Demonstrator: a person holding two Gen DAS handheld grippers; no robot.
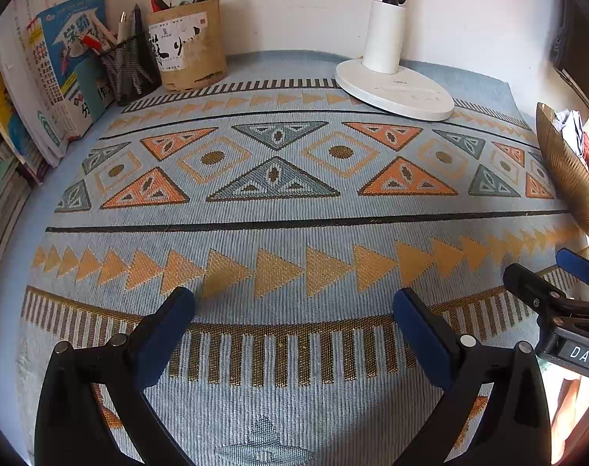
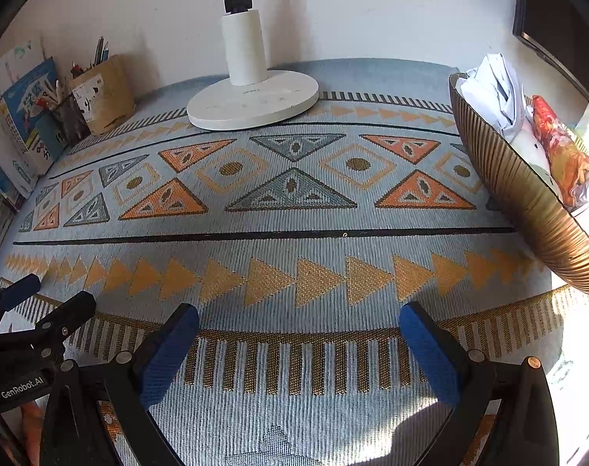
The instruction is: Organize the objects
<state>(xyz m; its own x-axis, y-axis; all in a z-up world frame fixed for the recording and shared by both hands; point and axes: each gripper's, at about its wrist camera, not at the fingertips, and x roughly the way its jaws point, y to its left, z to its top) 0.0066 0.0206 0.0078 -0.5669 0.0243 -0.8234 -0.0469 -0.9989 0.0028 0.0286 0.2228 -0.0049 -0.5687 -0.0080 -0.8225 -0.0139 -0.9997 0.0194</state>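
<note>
Both tools hover with nothing in hand: the left gripper [image 1: 294, 310] and the right gripper [image 2: 299, 328] have their jaws spread wide over the bare middle of the patterned cloth [image 2: 294, 272]. Judging by this, no object is picked yet, or the work is finished; I cannot tell which.

Candidates sit at the frame edges: a ribbed gold bowl [image 2: 527, 202] at right holds crumpled white paper [image 2: 492, 89] and a red wrapper [image 2: 558, 143]; a cardboard pen holder [image 1: 189, 46] and mesh pen cup [image 1: 129, 68] stand upper left beside leaning books [image 1: 57, 77]. A next move would need a reach toward one edge.

The bowl is cut off at the frame edge, so its contents are partly hidden. The desk lamp [image 1: 391, 77] runs out of the top.
</note>
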